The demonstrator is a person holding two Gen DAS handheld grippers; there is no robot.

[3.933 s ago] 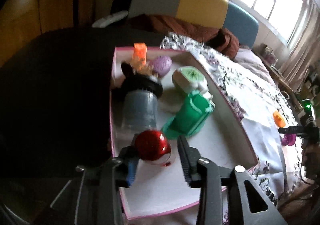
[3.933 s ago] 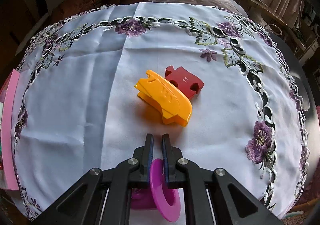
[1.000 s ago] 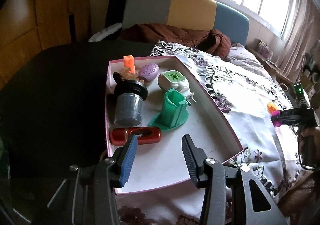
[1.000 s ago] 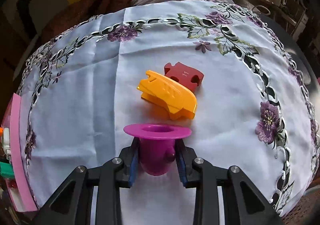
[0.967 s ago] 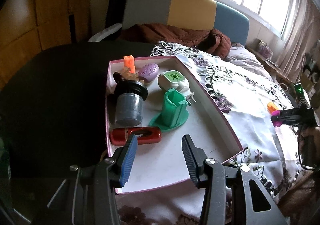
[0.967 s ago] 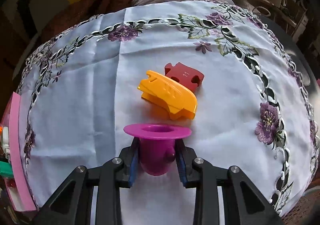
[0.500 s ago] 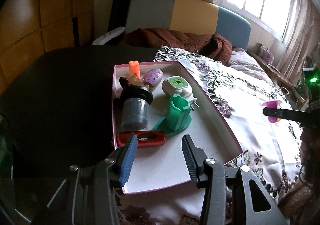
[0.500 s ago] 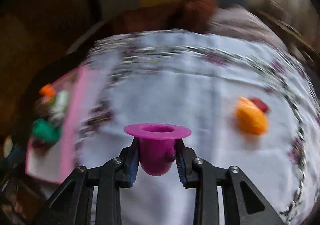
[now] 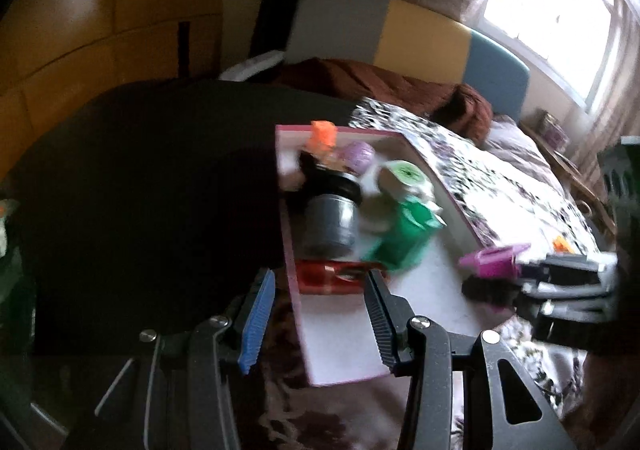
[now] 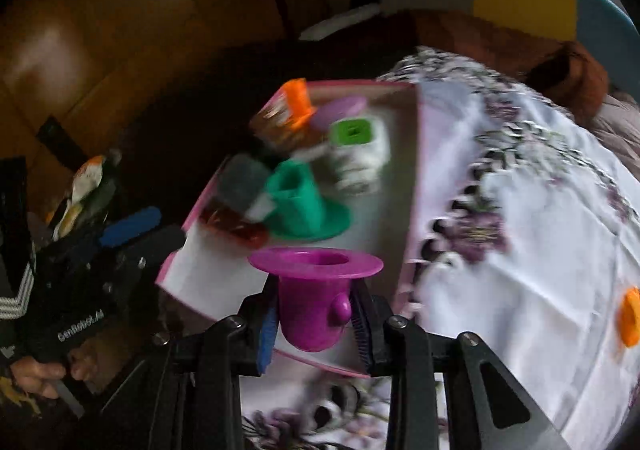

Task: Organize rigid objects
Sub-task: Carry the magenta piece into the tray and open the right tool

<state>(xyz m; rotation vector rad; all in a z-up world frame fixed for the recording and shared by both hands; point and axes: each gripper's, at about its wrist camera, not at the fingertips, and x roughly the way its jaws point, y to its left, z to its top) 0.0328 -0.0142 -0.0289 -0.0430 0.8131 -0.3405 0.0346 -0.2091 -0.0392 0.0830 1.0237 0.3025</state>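
We grip a smooth purple plastic cup [image 10: 316, 290], flared at the rim with a round knob on its side, upright between the ribbed pads of our right gripper [image 10: 314, 320], which are clenched on its body. Just past those fingers lies a shallow white tray [image 10: 208, 270] with a thin pink edge, its near corner directly under the cup. Farther ahead in the tray crowd a green flanged holder [image 10: 304, 206], a glossy red piece [image 10: 236, 228], a dark grey cylinder [image 10: 242, 180], a white plug with a green face [image 10: 358, 142], a lilac oval [image 10: 340, 108] and an orange block [image 10: 298, 100]; the near end of the tray floor is bare. To the right spreads a white embroidered cloth [image 10: 520, 270] with an orange piece [image 10: 630, 316] far off. Our left gripper [image 9: 318, 314] hovers tilted down over the tray's near left edge, jaws apart around nothing, the red piece just beyond its tips.
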